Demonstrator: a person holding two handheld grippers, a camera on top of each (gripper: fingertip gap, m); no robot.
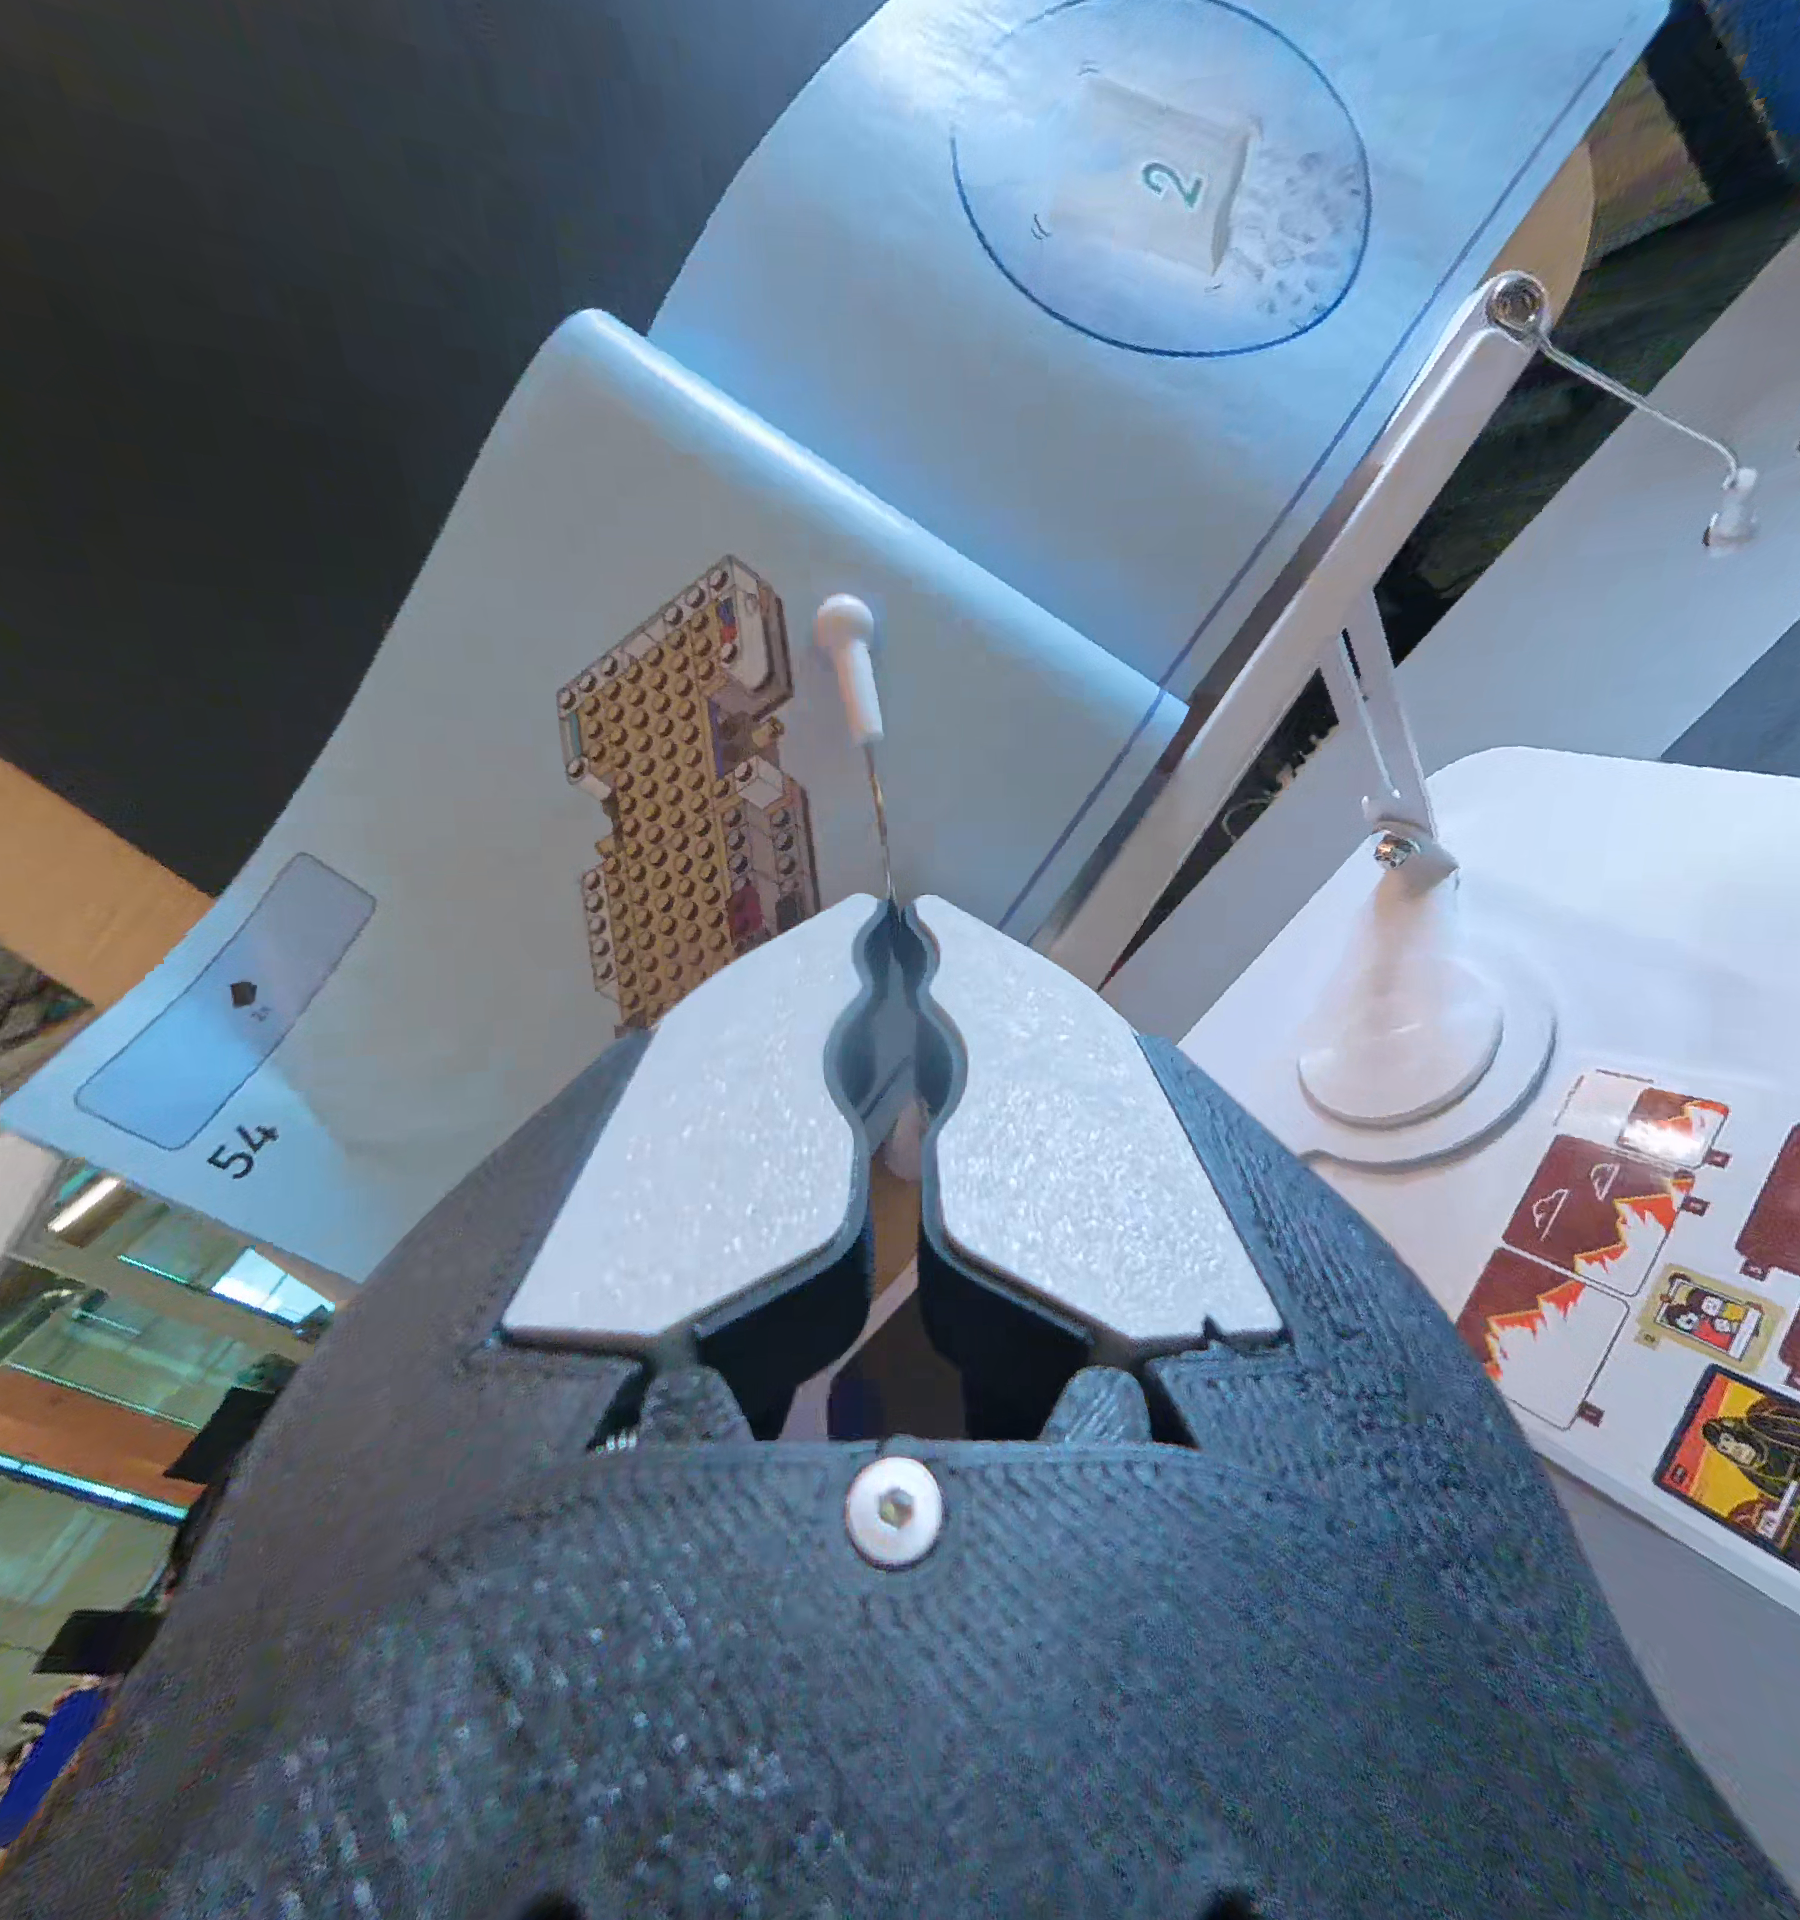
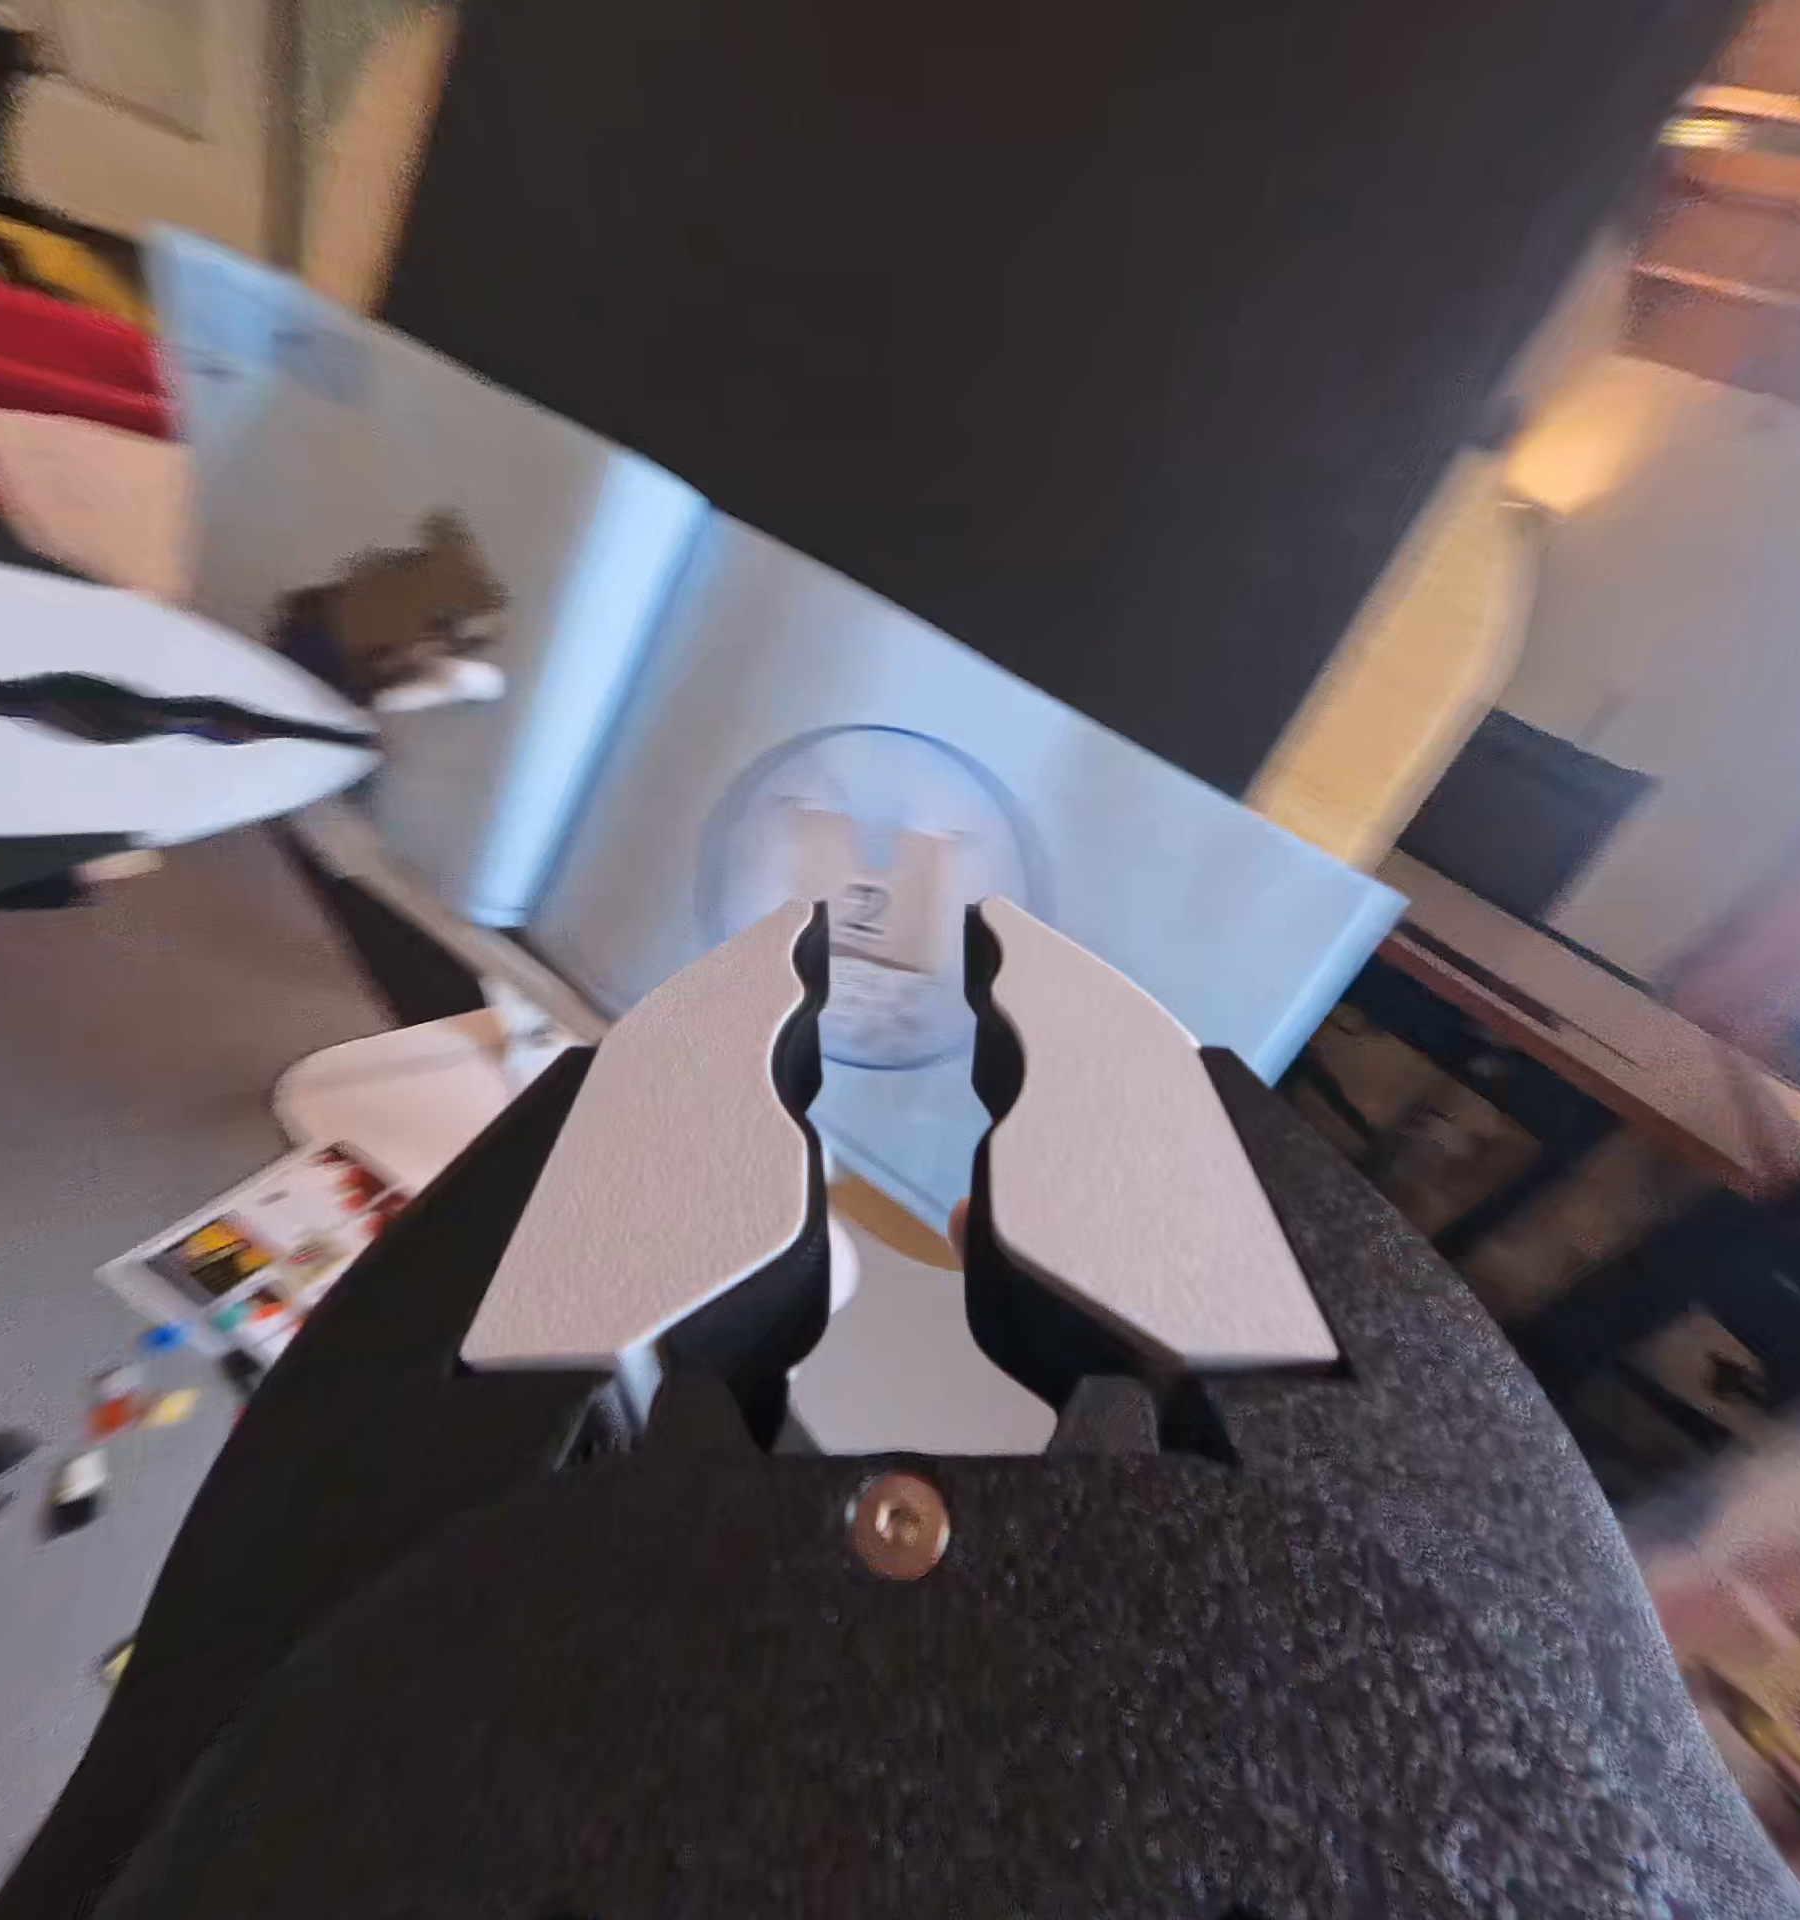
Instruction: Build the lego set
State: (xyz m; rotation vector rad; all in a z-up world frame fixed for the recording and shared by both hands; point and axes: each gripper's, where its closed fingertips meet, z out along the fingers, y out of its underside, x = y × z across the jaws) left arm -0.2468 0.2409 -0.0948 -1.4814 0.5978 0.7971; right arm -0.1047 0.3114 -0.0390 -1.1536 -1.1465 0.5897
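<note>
The left gripper [image 1: 894, 914], with pale grey textured fingers on a black printed body, is seen closed, its fingertips pinched on the thin metal wire arm [image 1: 880, 821] of a page holder; the wire runs up from the tips to a white rubber tip [image 1: 849, 655] that lies against the open page. That page belongs to a pale blue building-brick instruction booklet [image 1: 439, 831], propped on a white book stand [image 1: 1395, 935], and it bears a drawing of a tan studded brick build [image 1: 667, 790]. A second wire arm with a white tip [image 1: 1732, 499] reaches out from the stand's upper right end over the grey desk [image 1: 1758, 644]. A white sheet of brown, orange and yellow stickers [image 1: 1644, 1268] lies flat at the stand's right side.

The right gripper [image 2: 896, 925] is held in front of the booklet's other page [image 2: 1135, 894], its fingers apart and nothing between them; a printed circle [image 2: 875, 831] on that page is framed by the tips. The view is blurred. Small coloured bricks [image 2: 127, 1392] are scattered on the desk at the lower left, near the sticker sheet.
</note>
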